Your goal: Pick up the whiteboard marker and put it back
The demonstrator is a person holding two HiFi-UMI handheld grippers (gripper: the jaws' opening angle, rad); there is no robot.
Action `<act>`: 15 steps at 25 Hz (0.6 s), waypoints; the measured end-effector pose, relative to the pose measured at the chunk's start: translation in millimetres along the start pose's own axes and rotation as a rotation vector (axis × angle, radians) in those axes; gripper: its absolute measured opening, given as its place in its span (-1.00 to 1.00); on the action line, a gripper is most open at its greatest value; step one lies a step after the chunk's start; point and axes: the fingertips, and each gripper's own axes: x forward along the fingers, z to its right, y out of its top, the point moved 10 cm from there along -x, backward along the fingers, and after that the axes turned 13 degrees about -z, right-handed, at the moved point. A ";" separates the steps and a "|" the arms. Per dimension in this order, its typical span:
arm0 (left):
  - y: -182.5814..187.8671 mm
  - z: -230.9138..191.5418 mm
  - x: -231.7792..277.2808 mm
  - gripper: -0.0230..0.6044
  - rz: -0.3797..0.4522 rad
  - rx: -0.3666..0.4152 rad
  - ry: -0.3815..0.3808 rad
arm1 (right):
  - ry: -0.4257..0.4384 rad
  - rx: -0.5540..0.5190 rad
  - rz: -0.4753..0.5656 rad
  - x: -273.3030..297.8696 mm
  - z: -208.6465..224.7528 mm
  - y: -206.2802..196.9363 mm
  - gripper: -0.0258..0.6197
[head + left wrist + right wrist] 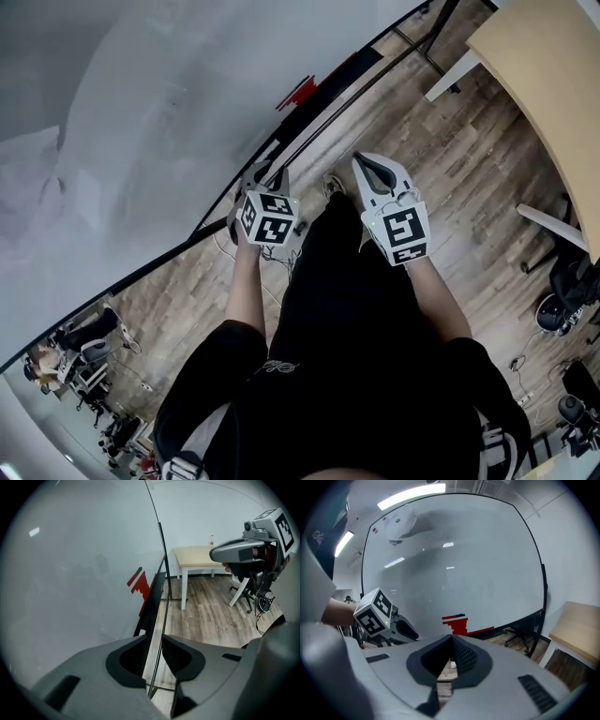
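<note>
Left tool (154, 637): carried low at frame centre in the head view and tipped down along the board's lower edge. Its jaws stand narrowly apart with nothing between them. I read this as readiness for a pick-up.

Right tool (451, 638): level with the left, just to its right. The jaw tips meet and grip nothing. I judge it idle, since one tool is enough for this item.

Brown plank floor (450, 159): lies directly beneath both tools.

Large white glossy whiteboard (141, 112): fills the upper left of the head view. Its black bottom ledge (150, 606) serves as the storage place.

Slim red whiteboard marker (453, 617): probably the bar with a dark end, lying among red items on that ledge, well apart from both tools. Neither tool holds it.

Pale wooden bench (553, 84): upper right, farthest away and not involved.
</note>
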 end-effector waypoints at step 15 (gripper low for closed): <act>4.5 -26.7 45.0 -0.60 -0.197 0.186 0.063 | -0.070 0.061 -0.025 3.5 18.2 -8.5 -0.92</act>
